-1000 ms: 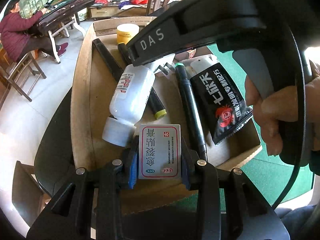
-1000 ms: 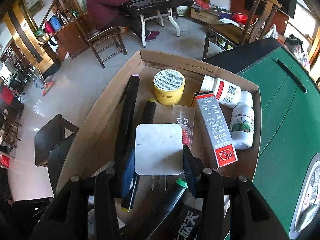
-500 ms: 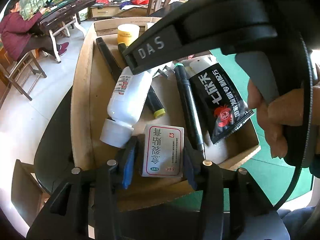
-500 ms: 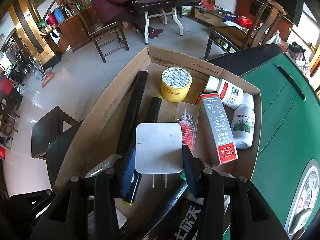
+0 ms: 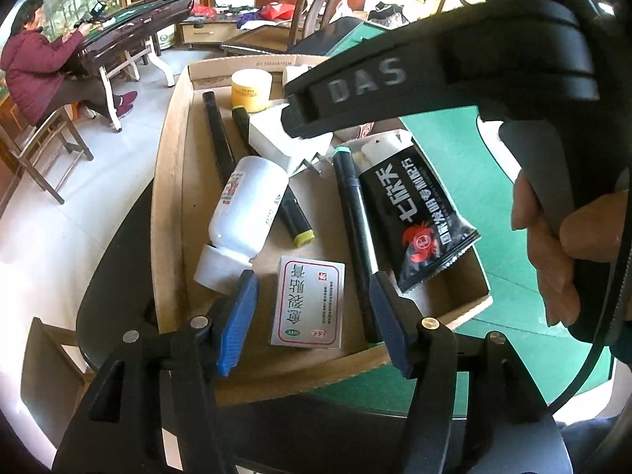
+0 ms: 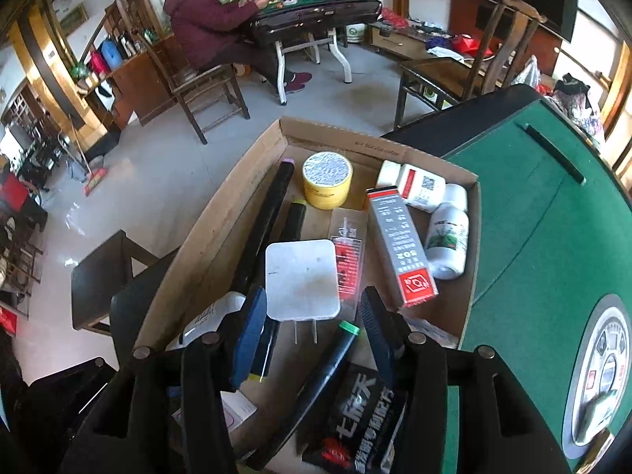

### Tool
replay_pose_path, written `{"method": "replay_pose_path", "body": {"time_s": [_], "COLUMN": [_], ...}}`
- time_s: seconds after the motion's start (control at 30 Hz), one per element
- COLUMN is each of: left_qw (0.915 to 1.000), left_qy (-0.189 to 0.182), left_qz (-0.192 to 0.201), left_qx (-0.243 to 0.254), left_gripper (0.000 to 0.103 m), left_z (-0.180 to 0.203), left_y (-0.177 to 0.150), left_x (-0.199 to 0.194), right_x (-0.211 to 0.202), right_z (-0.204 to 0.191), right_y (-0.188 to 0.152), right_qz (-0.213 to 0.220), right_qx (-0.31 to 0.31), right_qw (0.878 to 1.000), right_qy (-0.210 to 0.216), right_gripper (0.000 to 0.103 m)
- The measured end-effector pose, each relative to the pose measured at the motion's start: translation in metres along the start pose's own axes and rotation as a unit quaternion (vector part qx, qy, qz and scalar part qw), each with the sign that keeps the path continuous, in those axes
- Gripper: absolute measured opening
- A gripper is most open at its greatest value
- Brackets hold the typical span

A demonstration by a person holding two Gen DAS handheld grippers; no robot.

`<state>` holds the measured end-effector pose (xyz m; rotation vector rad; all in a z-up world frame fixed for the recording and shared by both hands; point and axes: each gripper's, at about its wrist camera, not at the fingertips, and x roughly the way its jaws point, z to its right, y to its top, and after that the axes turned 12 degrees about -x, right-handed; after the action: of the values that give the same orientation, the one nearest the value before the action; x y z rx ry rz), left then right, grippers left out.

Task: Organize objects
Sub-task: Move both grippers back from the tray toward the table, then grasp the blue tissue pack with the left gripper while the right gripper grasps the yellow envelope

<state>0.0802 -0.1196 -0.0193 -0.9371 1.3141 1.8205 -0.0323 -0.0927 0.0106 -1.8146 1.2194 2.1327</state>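
A cardboard box (image 5: 170, 197) on the green table holds several items. In the left wrist view my left gripper (image 5: 312, 308) is open, its blue pads either side of a small white medicine box (image 5: 308, 302) that lies flat on the box floor, apart from both pads. In the right wrist view my right gripper (image 6: 310, 318) is open; the white plug adapter (image 6: 302, 278) lies between its fingers, and it is not gripped. The right gripper body (image 5: 434, 83) hangs over the box in the left wrist view.
In the box lie a white bottle (image 5: 249, 205), black markers (image 5: 355, 225), a black snack packet (image 5: 418, 213), a yellow tub (image 6: 328, 179), a grey-red glue carton (image 6: 401, 245) and two white bottles (image 6: 448, 237). Green felt table (image 6: 533, 237) at right. A seated person (image 6: 209, 27) is far behind.
My left gripper opened and let the medicine box drop flat onto the box floor. My right gripper opened around the plug adapter and pulled back a little.
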Motion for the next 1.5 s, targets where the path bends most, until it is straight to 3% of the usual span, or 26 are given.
{"method": "replay_pose_path", "body": {"time_s": [0.17, 0.3, 0.4, 0.6, 0.7, 0.77, 0.87, 1.0, 1.07, 1.23, 1.27, 1.3, 1.5], "left_qw": [0.9998, 0.9986, 0.9965, 0.9897, 0.9866, 0.9851, 0.9833, 0.9826, 0.9826, 0.9808, 0.9788, 0.9772, 0.9580], "left_qy": [-0.007, -0.028, -0.052, -0.088, -0.103, -0.108, -0.110, -0.108, -0.105, -0.108, -0.113, -0.116, -0.159], "left_qz": [0.020, 0.032, 0.031, 0.012, 0.007, -0.001, -0.013, -0.018, -0.019, -0.024, -0.025, -0.028, -0.071], "left_qx": [0.006, 0.032, 0.058, 0.112, 0.127, 0.134, 0.145, 0.150, 0.152, 0.161, 0.169, 0.176, 0.228], "left_gripper": [0.059, 0.059, 0.059, 0.059, 0.059, 0.059, 0.059, 0.059, 0.059, 0.059, 0.059, 0.059, 0.060], "left_z": [0.013, 0.042, 0.072, 0.141, 0.168, 0.177, 0.191, 0.197, 0.201, 0.218, 0.226, 0.232, 0.286], "left_y": [0.002, 0.006, 0.005, -0.006, -0.015, -0.020, -0.028, -0.027, -0.025, -0.012, -0.007, -0.004, 0.018], "left_x": [-0.013, -0.023, -0.025, -0.018, -0.016, -0.010, -0.004, 0.002, 0.005, 0.014, 0.017, 0.019, 0.052], "right_x": [-0.024, -0.051, -0.080, -0.140, -0.159, -0.166, -0.160, -0.149, -0.141, -0.122, -0.121, -0.119, -0.139], "right_z": [0.018, 0.051, 0.086, 0.179, 0.230, 0.252, 0.270, 0.282, 0.286, 0.299, 0.301, 0.301, 0.294], "right_y": [-0.017, -0.050, -0.089, -0.190, -0.244, -0.274, -0.296, -0.306, -0.301, -0.302, -0.304, -0.306, -0.328], "right_qz": [0.020, 0.037, 0.049, 0.040, 0.008, -0.006, -0.034, -0.038, -0.039, -0.073, -0.074, -0.075, -0.048], "right_qx": [0.037, 0.090, 0.139, 0.256, 0.315, 0.341, 0.353, 0.360, 0.348, 0.339, 0.340, 0.340, 0.350], "right_qw": [0.999, 0.995, 0.988, 0.953, 0.925, 0.910, 0.901, 0.901, 0.907, 0.905, 0.905, 0.907, 0.911], "right_qy": [0.000, -0.015, -0.043, -0.154, -0.214, -0.237, -0.250, -0.238, -0.234, -0.245, -0.243, -0.238, -0.213], "right_gripper": [0.054, 0.054, 0.060, 0.065, 0.067, 0.068, 0.068, 0.068, 0.068, 0.067, 0.064, 0.046, 0.044]}}
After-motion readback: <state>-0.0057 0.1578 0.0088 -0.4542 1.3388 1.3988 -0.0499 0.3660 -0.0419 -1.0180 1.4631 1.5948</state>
